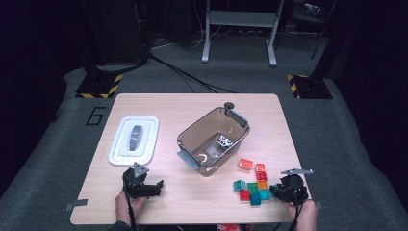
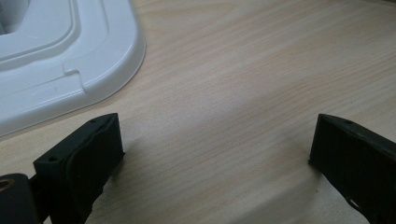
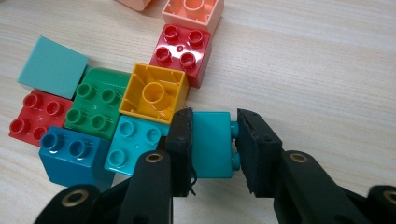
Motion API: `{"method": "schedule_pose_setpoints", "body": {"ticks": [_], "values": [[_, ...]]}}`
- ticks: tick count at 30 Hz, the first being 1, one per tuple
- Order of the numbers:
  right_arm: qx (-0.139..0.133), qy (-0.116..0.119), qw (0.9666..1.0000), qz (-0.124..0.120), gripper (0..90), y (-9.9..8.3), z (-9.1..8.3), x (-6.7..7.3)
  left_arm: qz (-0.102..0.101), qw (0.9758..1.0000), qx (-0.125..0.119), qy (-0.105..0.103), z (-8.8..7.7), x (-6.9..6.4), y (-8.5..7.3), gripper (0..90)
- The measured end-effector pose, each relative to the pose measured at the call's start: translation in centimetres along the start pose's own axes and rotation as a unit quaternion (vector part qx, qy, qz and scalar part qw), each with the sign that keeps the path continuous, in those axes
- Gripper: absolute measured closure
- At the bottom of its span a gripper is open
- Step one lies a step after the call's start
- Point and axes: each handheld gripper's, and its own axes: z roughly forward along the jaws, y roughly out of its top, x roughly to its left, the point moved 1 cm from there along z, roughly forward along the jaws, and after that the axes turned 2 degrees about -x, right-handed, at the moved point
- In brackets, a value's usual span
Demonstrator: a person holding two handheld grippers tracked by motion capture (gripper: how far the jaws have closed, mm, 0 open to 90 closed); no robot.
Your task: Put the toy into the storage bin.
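My right gripper (image 3: 212, 135) is shut on a teal brick (image 3: 212, 147) that lies on its side, studs against the right-hand pad. It sits at the edge of a cluster of bricks (image 1: 252, 185): a yellow one (image 3: 154, 93) upside down, red (image 3: 182, 49), green (image 3: 98, 105), blue (image 3: 70, 154) and another teal one (image 3: 133, 144). In the high view the right gripper (image 1: 278, 190) is at the table's front right. My left gripper (image 1: 156, 185), at the front left, stands open over bare wood (image 2: 215, 144) with nothing between its jaws.
A clear brown bin (image 1: 192, 127) with grey handles stands mid-table with small items inside. A white lid (image 1: 133, 139) lies flat at the left, its corner (image 2: 60, 60) just ahead of the left gripper. The table's front edge is close to both hands.
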Motion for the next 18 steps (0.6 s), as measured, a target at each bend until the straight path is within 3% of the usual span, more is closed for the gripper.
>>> {"method": "schedule_pose_setpoints", "body": {"ticks": [18], "values": [[-0.025,-0.008,0.9996,-0.008,67.5,1.4,-0.7,-0.2,0.000,1.0000,0.000,0.000,0.0,0.0,0.0,2.5]]}}
